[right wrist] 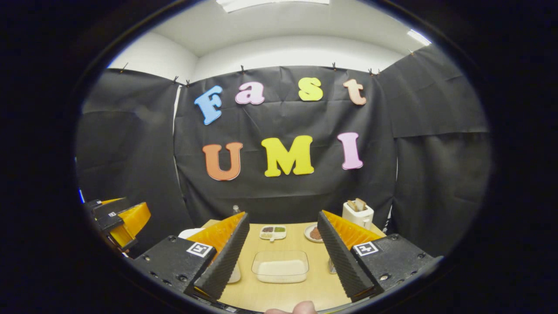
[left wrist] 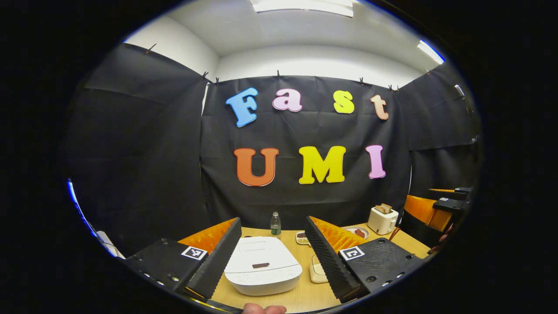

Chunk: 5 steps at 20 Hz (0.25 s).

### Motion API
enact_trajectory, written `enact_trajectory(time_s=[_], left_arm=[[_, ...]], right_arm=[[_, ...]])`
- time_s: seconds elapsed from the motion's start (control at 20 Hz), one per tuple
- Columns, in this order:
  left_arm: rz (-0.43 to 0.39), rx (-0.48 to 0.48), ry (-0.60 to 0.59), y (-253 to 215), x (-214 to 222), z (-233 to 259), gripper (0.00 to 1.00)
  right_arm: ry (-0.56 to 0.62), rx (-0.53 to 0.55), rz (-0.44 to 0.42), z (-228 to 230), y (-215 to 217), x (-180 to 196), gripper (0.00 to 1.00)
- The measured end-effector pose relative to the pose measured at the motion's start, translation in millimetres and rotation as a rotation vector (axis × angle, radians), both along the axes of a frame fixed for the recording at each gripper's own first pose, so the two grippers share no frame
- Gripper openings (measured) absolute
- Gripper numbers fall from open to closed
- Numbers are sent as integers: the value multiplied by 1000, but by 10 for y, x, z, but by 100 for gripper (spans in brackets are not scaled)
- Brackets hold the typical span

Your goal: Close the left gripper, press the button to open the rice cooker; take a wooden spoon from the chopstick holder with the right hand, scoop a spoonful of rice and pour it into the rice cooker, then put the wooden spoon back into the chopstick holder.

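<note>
Your left claw (left wrist: 272,244) stands wide, holding nothing, and the white rice cooker (left wrist: 263,265) sits on the tabletop (left wrist: 305,292) right between its two fingers, a little below and ahead of the tips. The cooker's lid is down; a small dark bar shows on its front top. No fingertip touches it. Just to the right of the cooker, partly hidden behind your right-hand finger, lies a pale flat item too covered to name. Farther back stand a small bottle (left wrist: 275,223) with a green label, a divided dish (left wrist: 301,237) and a plate (left wrist: 358,232) with something brown on it. A white toaster (left wrist: 382,220) with bread in it sits at the far right. At the right edge of the left gripper view you can see your other claw, well apart from the cooker.

Your right claw (right wrist: 282,237) is also spread wide and empty. A clear container of rice (right wrist: 280,266) lies on the tabletop between its fingers, near the tips but untouched. Beyond it are the divided dish (right wrist: 273,232), the plate (right wrist: 313,233) and the toaster (right wrist: 358,214). A metal stand peeks out just behind the right finger; what it is, you cannot tell.

No brand or label on the cooker, bottle or toaster is readable. Each claw carries a square black-and-white marker tag (left wrist: 194,252).
</note>
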State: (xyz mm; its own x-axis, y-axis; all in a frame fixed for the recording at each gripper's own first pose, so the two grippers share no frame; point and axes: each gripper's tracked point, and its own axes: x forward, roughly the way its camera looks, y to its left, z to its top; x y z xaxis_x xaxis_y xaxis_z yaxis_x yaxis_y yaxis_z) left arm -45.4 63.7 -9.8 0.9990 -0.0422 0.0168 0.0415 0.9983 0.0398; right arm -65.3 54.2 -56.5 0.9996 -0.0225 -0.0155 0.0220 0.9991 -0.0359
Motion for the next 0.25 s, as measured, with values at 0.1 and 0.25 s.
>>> enact_trajectory(time_s=[0.1,0.25], left_arm=[[-10,-3,-5,-30,-5,23,94],[-11,-3,-6,-31,0,18,95]], right_arm=[[2,-6,-9,-8,-21,-6,100],[0,-9,-12,-1,-30,-36,96]])
